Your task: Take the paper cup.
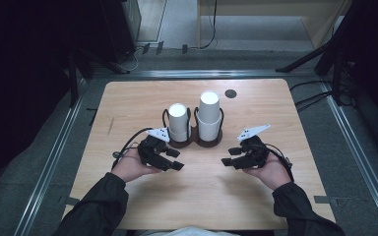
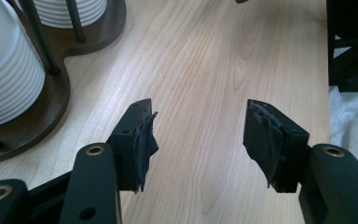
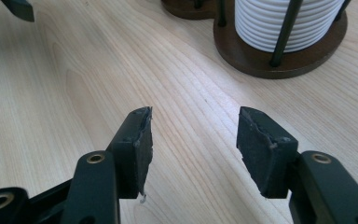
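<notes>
Two stacks of white paper cups stand upside down in a dark brown double holder (image 1: 196,142) at the table's middle. The left stack (image 1: 179,120) is shorter than the right stack (image 1: 209,115). My left gripper (image 1: 176,160) hovers just in front and left of the holder, open with nothing between its jaws. My right gripper (image 1: 230,157) sits to the holder's front right, open and empty too. In the left gripper view the left gripper (image 2: 198,140) points over bare wood with the holder (image 2: 32,116) and ribbed cups (image 2: 4,79) at upper left. In the right gripper view the right gripper (image 3: 193,140) faces wood, the cup stack (image 3: 284,23) upper right.
The wooden table (image 1: 128,113) has a small dark round hole (image 1: 231,93) near its back edge. Metal rails (image 1: 54,152) run along the table's sides. Dark stands and cables lie on the floor behind. A white cloth (image 2: 352,116) shows past the table edge in the left gripper view.
</notes>
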Available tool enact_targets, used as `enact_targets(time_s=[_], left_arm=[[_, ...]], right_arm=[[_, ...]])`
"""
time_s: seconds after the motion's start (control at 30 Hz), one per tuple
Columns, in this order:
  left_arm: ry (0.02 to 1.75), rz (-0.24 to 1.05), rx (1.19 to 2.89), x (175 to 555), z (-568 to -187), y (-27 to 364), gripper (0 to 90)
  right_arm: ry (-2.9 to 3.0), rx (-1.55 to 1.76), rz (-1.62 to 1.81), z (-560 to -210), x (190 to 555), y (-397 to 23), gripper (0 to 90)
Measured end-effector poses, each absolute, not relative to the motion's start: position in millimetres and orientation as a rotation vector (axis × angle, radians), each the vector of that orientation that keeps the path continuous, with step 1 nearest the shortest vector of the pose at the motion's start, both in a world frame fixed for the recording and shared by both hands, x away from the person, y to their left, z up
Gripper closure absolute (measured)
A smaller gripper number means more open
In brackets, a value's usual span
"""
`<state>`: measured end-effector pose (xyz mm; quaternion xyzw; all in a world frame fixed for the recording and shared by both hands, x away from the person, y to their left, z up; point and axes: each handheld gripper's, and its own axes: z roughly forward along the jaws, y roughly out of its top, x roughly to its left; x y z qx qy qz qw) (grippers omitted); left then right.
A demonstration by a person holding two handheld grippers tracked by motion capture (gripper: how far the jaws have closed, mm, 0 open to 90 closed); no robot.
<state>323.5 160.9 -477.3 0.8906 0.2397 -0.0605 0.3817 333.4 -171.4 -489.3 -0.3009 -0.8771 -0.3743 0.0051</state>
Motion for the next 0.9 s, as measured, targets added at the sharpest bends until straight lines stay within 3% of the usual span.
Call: enact_targets(time_s=[0.2,0.4,0.73,0.9], left_arm=[[0.62,-0.148,2.273,324.0,-477.9,161.2,40.0],[0.698,-0.052,2.254,325.3,-474.3,166.5,27.9],[0.789,0.006,2.192,327.7,-472.4,191.7,27.4],[0.831,0.05,2.192,326.6,-471.9,195.1,21.6]], right_arm=[[-2.749,-0.914,-1.16,-490.1,332.5,-171.2,43.4],[-2.76,-0.906,-1.143,-491.3,332.9,-168.7,39.8],[-2.754,-0.976,-1.205,-483.9,336.8,-187.2,38.9],[-2.757,-0.976,-1.206,-483.5,339.9,-188.3,36.6]])
